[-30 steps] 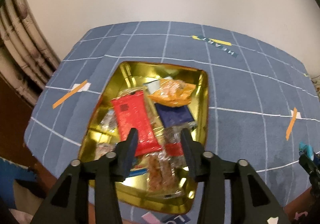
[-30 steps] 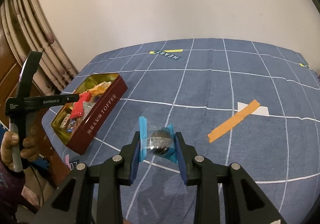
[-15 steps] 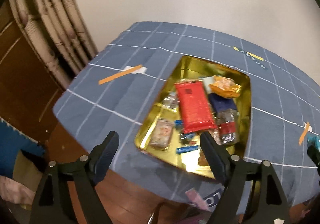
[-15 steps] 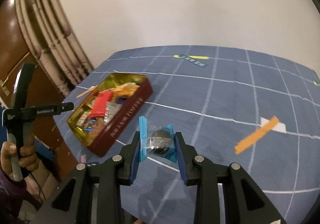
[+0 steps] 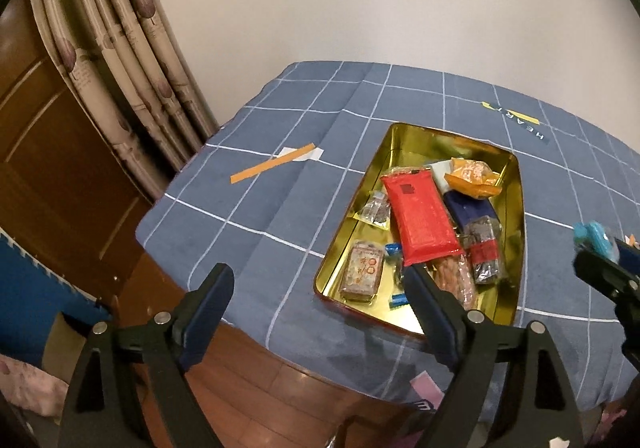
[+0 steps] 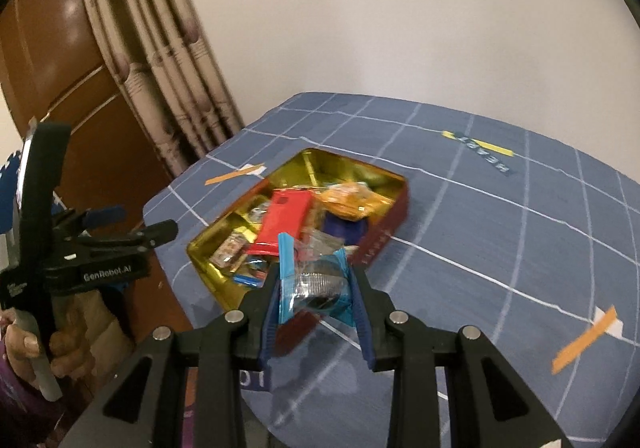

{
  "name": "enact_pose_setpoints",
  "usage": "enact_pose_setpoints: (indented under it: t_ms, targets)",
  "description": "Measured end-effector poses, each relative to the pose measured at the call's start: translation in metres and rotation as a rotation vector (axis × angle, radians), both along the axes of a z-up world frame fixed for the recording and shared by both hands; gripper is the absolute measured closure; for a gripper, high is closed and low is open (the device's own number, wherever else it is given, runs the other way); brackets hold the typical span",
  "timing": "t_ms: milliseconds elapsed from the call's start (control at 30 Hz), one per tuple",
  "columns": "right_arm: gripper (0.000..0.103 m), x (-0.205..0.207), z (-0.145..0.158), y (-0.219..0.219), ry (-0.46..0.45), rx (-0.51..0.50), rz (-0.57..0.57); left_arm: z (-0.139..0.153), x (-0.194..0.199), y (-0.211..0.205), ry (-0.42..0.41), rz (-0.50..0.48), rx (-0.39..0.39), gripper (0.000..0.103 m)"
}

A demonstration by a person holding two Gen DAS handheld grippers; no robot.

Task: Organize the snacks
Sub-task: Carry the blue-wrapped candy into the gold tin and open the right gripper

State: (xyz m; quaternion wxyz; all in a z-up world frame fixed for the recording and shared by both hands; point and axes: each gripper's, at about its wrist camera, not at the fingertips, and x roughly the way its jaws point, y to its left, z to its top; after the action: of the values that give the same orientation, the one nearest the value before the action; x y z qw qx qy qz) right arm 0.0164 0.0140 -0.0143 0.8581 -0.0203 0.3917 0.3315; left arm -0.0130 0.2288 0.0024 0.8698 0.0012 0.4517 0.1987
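A: How should this drop go?

B: Carry the blue-wrapped snack [image 6: 316, 284] over a bare patch of the gold tin [image 6: 362, 168] on the desk [image 6: 500, 232], lower, then release.

A: And the grips?

B: The right hand-held gripper [image 6: 316, 298] pinches that snack; the left hand-held gripper [image 5: 316, 294], jaws just opened wide, holds nothing beside the tin.

"GenRobot.AI" stands in white letters on the black body of the left gripper [image 6: 132, 226]. "HEART" is printed beside a yellow bar on the blue checked tablecloth [image 5: 280, 216]. Lettering on the tin [image 6: 384, 232] side is blurred, unreadable.
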Motion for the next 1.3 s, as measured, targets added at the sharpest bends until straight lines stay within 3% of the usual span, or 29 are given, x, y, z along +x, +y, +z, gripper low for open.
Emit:
enact_pose_setpoints:
  t_ms: [667,1300]
  targets:
    - [0.07,0.049,-0.014,0.089,0.03,-0.054,0.075,-0.012,0.005,0.016,0.04,0.018,-0.08,0.018]
    - [0.07,0.081,-0.042,0.113,0.081,-0.09,0.055,-0.023,0.011,0.023,0.087,0.028,-0.105,0.017]
